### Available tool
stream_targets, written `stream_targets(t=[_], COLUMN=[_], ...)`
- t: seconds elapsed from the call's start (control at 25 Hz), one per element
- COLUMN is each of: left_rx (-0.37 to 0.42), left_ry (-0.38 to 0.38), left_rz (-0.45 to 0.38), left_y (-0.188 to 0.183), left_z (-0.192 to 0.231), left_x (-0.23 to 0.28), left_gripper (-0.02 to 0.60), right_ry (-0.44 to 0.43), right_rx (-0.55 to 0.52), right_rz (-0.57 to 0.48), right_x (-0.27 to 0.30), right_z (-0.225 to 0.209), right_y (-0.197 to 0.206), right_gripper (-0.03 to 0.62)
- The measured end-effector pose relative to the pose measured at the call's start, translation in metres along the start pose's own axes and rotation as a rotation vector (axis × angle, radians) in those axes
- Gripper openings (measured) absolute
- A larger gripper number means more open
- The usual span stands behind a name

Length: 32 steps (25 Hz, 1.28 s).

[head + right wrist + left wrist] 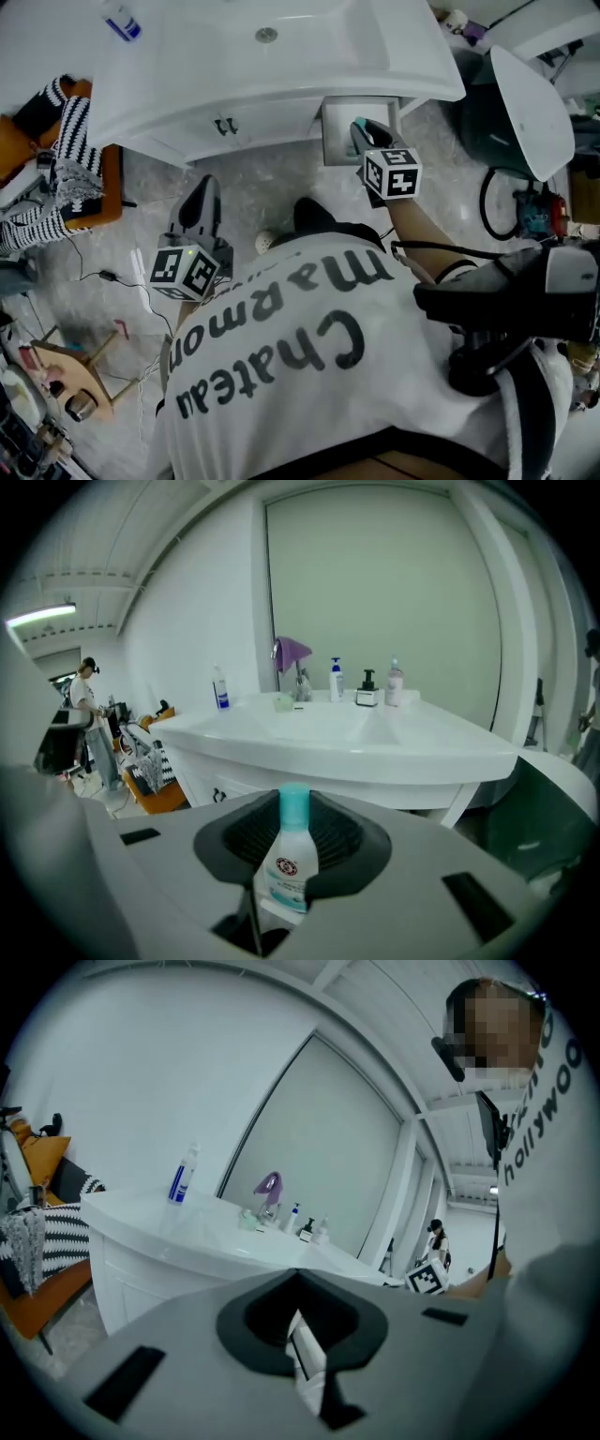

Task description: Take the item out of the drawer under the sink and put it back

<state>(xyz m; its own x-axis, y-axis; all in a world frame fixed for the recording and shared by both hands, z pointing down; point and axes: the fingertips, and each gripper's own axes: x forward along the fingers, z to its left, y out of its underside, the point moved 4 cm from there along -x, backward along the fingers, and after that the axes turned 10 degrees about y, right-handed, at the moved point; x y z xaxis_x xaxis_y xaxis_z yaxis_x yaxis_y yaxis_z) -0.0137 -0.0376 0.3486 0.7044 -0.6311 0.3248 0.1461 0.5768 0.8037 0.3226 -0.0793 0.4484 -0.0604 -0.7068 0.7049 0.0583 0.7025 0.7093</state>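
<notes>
Bottle (pixel 284 872) was clamped at mid-body in right hand-held gripper (pixel 292 836), cap forward; judged light, rigid, slippery. Left hand-held gripper (pixel 300 1330) was closed, empty.

The counter (pixel 187 103) is plain white, the floor (pixel 272 202) grey and marbled. The small bottle (pixel 287 855) has a teal cap, a pale body and a red-and-teal label. The striped cloth (pixel 70 159) is black and white, the chair (pixel 111 192) orange. The shirt (pixel 309 375) is white with black letters. A purple cloth (pixel 293 651) hangs at the tap.
</notes>
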Motion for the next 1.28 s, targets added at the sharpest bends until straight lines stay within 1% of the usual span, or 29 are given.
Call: stream_targets(t=[0.24, 0.36, 0.56, 0.8, 0.92, 1.12, 1.28], left_rx=[0.019, 0.023, 0.019, 0.015, 0.006, -0.008, -0.016], left_ry=[0.012, 0.003, -0.031, -0.106, -0.138, -0.170, -0.190], left_rz=[-0.061, -0.092, -0.141, -0.188, -0.202, -0.238, -0.263], left_y=[-0.014, -0.023, -0.045, -0.047, -0.049, -0.061, -0.060], left_z=[0.006, 0.011, 0.019, 0.029, 0.035, 0.052, 0.046], left_x=[-0.019, -0.030, -0.061, -0.093, -0.112, -0.153, -0.156], left_gripper=[0.009, 0.009, 0.009, 0.009, 0.009, 0.009, 0.009], right_ry=[-0.074, -0.139, -0.244, -0.372, -0.416, -0.481, -0.535], right_rx=[0.030, 0.047, 0.032, 0.024, 0.025, 0.034, 0.022], right_rz=[-0.161, -0.237, -0.330, -0.385, -0.402, -0.418, -0.439], right_x=[-0.032, -0.045, -0.071, -0.077, -0.080, -0.084, -0.083], right_z=[0.042, 0.070, 0.121, 0.172, 0.198, 0.252, 0.265], right_y=[-0.055, -0.083, -0.133, -0.167, -0.181, -0.202, -0.206], right_gripper=[0.101, 0.101, 0.101, 0.101, 0.101, 0.101, 0.101])
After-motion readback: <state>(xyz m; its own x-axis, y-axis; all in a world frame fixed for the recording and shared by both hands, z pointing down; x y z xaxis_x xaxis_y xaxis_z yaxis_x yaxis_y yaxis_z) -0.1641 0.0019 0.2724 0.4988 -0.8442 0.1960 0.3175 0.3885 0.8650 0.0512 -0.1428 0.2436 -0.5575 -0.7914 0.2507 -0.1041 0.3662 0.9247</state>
